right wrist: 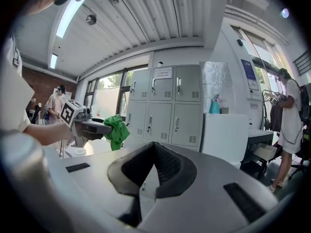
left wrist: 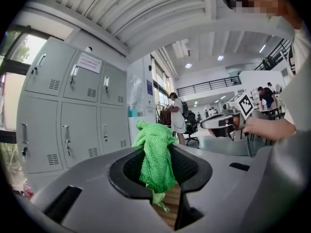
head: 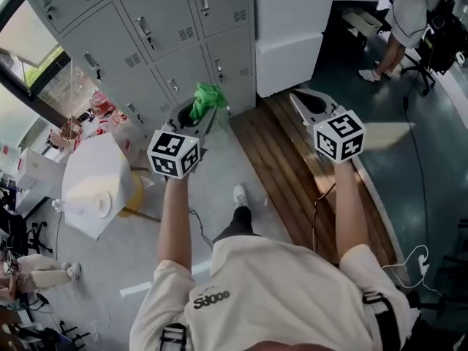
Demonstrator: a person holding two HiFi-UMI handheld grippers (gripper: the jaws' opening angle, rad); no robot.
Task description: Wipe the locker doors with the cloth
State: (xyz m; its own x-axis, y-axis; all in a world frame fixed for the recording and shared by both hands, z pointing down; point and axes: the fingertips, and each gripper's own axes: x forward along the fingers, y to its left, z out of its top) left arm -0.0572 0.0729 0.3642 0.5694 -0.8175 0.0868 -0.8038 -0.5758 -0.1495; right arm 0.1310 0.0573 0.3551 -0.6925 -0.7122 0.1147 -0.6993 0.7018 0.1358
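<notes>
Holding the green cloth (left wrist: 155, 154) clamped between its jaws, the left tool (head: 199, 117) points at the grey locker doors (head: 157, 24) in the upper left of the head view. The cloth hangs short of them and appears to touch no door. Wiping, I judge, has not begun, and all the doors are left to do. The right tool (right wrist: 154, 147) sits right of centre in the head view, jaws together on nothing, aimed roughly the same way. Both forearms reach forward side by side, the tools about level.
</notes>
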